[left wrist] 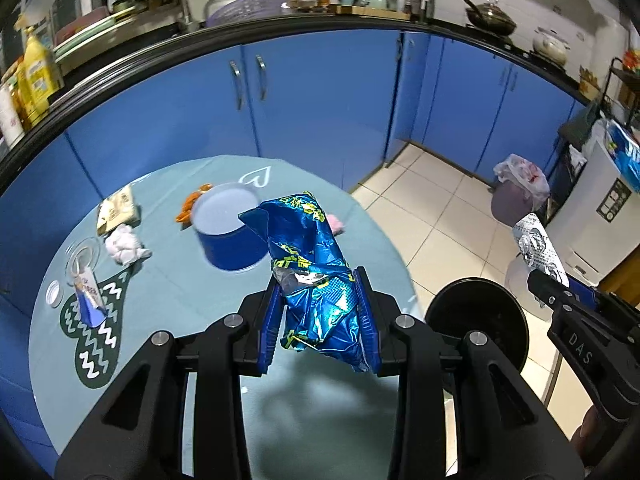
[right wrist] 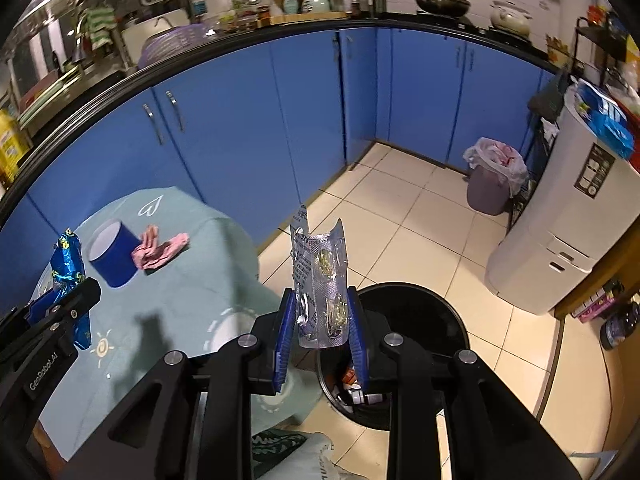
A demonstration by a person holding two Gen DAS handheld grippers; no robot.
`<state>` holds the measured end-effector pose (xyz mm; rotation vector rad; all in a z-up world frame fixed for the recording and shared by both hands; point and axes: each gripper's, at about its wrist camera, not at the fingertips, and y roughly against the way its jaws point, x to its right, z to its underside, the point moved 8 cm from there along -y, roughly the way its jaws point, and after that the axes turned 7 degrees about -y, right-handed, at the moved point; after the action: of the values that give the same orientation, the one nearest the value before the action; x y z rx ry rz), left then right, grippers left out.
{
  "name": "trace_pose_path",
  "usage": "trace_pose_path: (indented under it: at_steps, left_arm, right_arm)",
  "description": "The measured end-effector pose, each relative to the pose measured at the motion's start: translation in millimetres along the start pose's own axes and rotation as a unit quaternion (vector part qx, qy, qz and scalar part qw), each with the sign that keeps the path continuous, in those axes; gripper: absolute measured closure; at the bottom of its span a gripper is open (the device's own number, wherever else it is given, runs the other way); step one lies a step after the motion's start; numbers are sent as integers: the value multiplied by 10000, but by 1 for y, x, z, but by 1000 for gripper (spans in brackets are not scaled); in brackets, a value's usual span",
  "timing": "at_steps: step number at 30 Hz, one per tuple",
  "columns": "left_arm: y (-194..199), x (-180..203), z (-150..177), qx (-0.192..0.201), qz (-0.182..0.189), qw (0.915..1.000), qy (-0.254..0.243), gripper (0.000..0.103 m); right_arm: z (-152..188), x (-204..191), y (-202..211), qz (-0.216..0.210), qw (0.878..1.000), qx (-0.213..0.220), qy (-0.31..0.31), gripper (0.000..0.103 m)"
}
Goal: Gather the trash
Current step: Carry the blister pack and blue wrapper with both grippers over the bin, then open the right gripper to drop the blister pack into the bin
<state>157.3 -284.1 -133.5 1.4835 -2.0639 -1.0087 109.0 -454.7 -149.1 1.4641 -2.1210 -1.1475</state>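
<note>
My left gripper [left wrist: 318,312] is shut on a crumpled blue foil snack bag [left wrist: 308,264], held above the round table [left wrist: 224,320] near its right edge. My right gripper [right wrist: 322,320] is shut on a silver pill blister pack [right wrist: 320,280], held over the rim of a black trash bin [right wrist: 416,352] on the floor beside the table. In the left wrist view that bin [left wrist: 476,320] shows to the right, with the right gripper [left wrist: 560,292] and blister pack [left wrist: 538,248] above it. In the right wrist view the left gripper [right wrist: 64,304] with the foil bag [right wrist: 70,264] appears at the left.
On the table lie a blue round tin [left wrist: 228,232], crumpled white tissue [left wrist: 124,244], a beige packet [left wrist: 118,210], orange peel [left wrist: 192,204], a pink wrapper [right wrist: 160,250], a clear cup [left wrist: 82,258] and a white lid [left wrist: 54,293]. Blue cabinets [left wrist: 320,100] stand behind. A lined grey bin [right wrist: 494,184] stands by a white appliance [right wrist: 560,220].
</note>
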Motion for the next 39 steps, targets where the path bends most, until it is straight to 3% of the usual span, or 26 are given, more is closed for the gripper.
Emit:
trace_pose_path:
  at_steps: [26,36,38,39]
  left_arm:
    - [-11,71,-22,-2,282,9981,-546,68]
    - [-12,77,-22,-12,303,9976,-617,68]
    - [-12,78,-22,-10,300,9976,-622,68]
    - [-12,78,-22,-10,295,9976,-626,68]
  right_arm:
    - [-12,61,-6,147,9992,-50,-372,77]
    - [-14,66,-4,138,9992,17,-365,63]
    - [-13,69,-5,132,9990,-18,-429,49]
    - [-13,69,-4,119,9989,3,-462,31]
